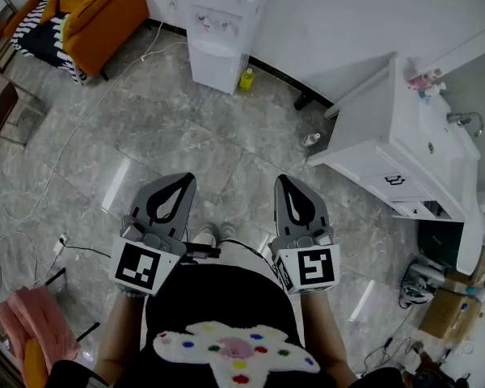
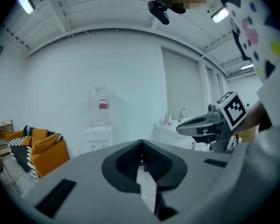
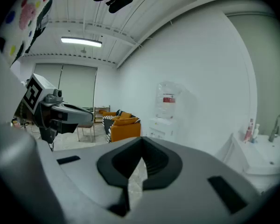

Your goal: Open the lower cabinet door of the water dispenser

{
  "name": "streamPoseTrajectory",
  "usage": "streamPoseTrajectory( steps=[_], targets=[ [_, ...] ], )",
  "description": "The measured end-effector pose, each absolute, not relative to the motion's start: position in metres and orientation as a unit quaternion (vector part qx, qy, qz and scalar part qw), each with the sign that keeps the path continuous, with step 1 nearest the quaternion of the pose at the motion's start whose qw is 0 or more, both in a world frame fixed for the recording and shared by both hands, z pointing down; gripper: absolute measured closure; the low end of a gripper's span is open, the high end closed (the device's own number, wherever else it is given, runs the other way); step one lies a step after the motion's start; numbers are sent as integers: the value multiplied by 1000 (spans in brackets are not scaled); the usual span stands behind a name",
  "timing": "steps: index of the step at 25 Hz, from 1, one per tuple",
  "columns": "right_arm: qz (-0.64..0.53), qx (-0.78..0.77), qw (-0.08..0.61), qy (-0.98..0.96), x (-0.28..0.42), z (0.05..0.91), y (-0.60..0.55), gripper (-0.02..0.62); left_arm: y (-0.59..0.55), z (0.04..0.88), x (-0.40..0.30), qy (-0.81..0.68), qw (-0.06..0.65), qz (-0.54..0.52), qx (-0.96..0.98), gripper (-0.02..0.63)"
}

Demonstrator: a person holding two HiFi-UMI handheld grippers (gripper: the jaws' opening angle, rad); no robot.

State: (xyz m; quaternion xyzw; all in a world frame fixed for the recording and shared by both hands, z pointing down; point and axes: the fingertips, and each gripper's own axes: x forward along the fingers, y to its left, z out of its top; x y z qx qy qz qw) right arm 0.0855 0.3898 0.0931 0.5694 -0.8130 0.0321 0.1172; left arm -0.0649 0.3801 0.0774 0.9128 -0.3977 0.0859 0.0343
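Grey stone floor [image 1: 186,128] fills a room with white walls. At the far left an orange sofa [image 1: 105,14] stands by the wall with a black and white striped blanket [image 1: 36,35] on it. Low at the left edge lies a pink fluffy thing [image 1: 36,322]. The left gripper [image 1: 182,179] is held out over the floor; its two jaws are pressed together with nothing between them. The left gripper view shows the same, with floor showing below the joined tips. The water dispenser [image 1: 222,27] stands against the far wall, well apart from both grippers, a little left of the middle. A clear water bottle [image 2: 99,107] with a red label sits on top of it. Its lower cabinet door [image 1: 214,69] lies flat with the white front and looks shut. A small yellow-green bottle [image 1: 246,79] stands on the floor just beside the dispenser, on its right. The right gripper [image 1: 284,181] is held next to the left one, the two side by side but not touching. Its jaws are together too, and it holds nothing. At the right stands a white cabinet [image 1: 372,148] with a sink [image 1: 436,140] and a tap [image 1: 465,120]. Cardboard boxes [image 1: 453,297] sit on the floor by the right edge.
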Motion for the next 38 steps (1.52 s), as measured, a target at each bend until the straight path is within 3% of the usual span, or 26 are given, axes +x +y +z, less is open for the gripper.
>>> streamPoseTrajectory(
  steps=[38],
  targets=[
    [47,555,87,-826,118,98,413,592,410,72,-41,-435,21,91,896,594]
  ],
)
